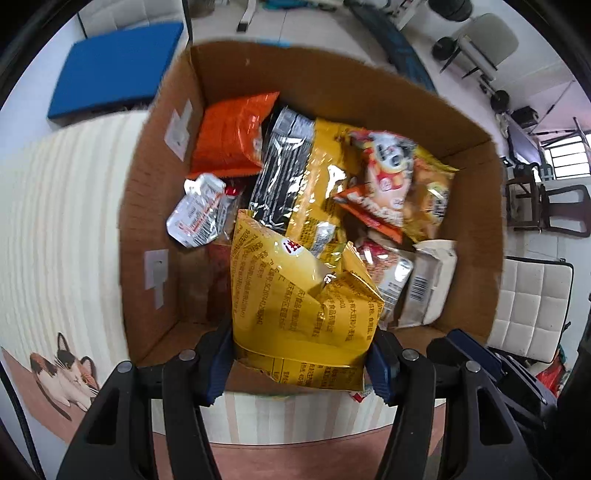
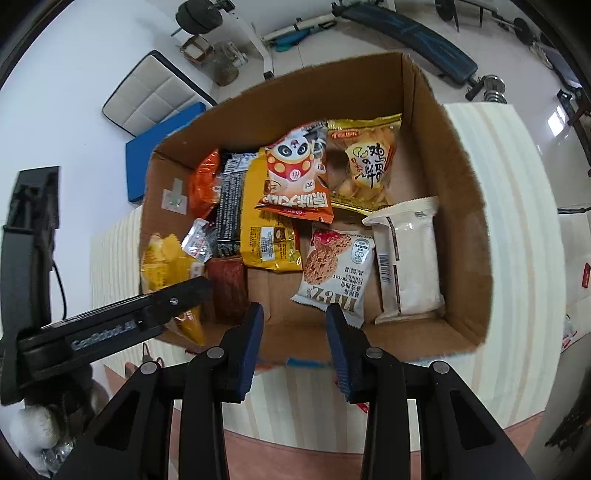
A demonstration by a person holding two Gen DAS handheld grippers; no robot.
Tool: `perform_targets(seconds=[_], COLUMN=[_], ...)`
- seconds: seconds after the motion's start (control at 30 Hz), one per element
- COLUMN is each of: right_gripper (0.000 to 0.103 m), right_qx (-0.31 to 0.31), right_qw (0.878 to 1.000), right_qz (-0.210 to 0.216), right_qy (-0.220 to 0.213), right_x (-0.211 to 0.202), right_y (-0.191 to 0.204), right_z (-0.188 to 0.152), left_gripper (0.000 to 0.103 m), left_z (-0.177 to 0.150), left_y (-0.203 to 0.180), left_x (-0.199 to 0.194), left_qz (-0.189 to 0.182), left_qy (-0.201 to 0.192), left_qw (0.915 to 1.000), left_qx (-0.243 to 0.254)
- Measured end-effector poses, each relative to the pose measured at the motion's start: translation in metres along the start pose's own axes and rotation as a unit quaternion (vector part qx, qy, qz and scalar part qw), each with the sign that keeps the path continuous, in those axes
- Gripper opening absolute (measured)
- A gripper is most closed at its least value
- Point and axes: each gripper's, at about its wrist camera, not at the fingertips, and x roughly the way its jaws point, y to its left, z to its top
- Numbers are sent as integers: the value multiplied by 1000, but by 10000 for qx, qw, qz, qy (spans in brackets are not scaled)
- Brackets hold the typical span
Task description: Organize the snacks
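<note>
A cardboard box (image 1: 332,81) holds several snack packets. My left gripper (image 1: 299,365) is shut on a yellow snack bag (image 1: 295,306) and holds it over the box's near edge. In the right wrist view the same box (image 2: 465,206) shows an orange panda packet (image 2: 295,173), a cookie packet (image 2: 336,269) and a white packet (image 2: 410,258). My right gripper (image 2: 295,350) is open and empty just above the box's near wall. The left gripper (image 2: 159,302) with the yellow bag (image 2: 166,266) shows at the box's left corner.
The box stands on a striped cream table cover (image 1: 66,221) with a cat picture (image 1: 66,373). A blue cushion (image 1: 118,66) and white padded seats (image 1: 532,306) lie around. Gym weights and a bench (image 2: 413,33) stand behind the box.
</note>
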Motion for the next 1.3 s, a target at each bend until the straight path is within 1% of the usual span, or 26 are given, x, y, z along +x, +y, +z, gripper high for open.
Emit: perform_targets(seconds=[0.1, 0.2, 0.23, 0.3, 0.37, 0.43, 0.5, 0.53, 0.57, 0.67, 0.77, 0.9, 1.03, 1.07, 1.17, 1.2, 1.23, 1.3], right_gripper=[38, 38, 38, 38, 39, 46, 66, 68, 69, 69, 69, 69, 69, 69, 69, 68, 68, 64], right_qx=[7, 33, -2, -216, -453, -718, -1056, -1198, -1394, -1997, -2466, -3091, -3424, -3458, -3438, -3457, -3465, -3390], right_qw=[9999, 9999, 9999, 9996, 9981, 9950, 9903, 9886, 9863, 9769, 9656, 9470, 9325, 9300, 9286, 9263, 9245, 9253], right_qz=[-48, -34, 37, 173, 406, 675, 828, 803, 729, 388, 104, -331, -769, -857, -932, -1064, -1171, -1233], right_qy=[106, 122, 112, 44, 27, 176, 369, 435, 494, 651, 815, 810, 859, 907, 1037, 1056, 1075, 1173], right_x=[11, 12, 8, -3, -14, -16, -10, -5, 2, 33, 70, 111, 146, 154, 170, 175, 177, 182], right_y=[-2, -7, -8, -5, 1, 8, 20, 26, 34, 59, 83, 114, 133, 136, 143, 144, 146, 145], right_z=[4, 1, -2, -13, -30, -50, -70, -76, -82, -94, -99, -105, -106, -106, -106, -108, -111, -114], left_gripper=[59, 59, 59, 59, 59, 59, 59, 59, 59, 59, 59, 59, 59, 59, 59, 59, 59, 59], left_z=[2, -1, -1, -11, -25, -46, -73, -86, -103, -140, -163, -179, -189, -192, -200, -201, -203, -207], left_y=[2, 3, 5, 7, 12, 23, 41, 51, 64, 93, 117, 139, 157, 161, 173, 176, 179, 183], left_x=[15, 19, 16, -2, -23, -43, -58, -63, -65, -57, -34, -4, 20, 23, 33, 34, 35, 35], left_qz=[-95, -98, -129, -258, -191, -73, 85, 196, 359, 792, 768, 777, 731, 708, 647, 627, 602, 627], left_qy=[216, 217, 176, -89, -413, -721, -1002, -1103, -1205, -1131, -937, -720, -610, -581, -514, -500, -488, -486], left_qw=[9997, 9996, 9997, 9995, 9989, 9973, 9947, 9933, 9912, 9868, 9856, 9825, 9799, 9795, 9783, 9780, 9777, 9773], left_qx=[-43, -117, -136, -134, -93, -113, -206, -300, -404, -848, -1176, -1534, -1753, -1792, -1902, -1927, -1953, -1963])
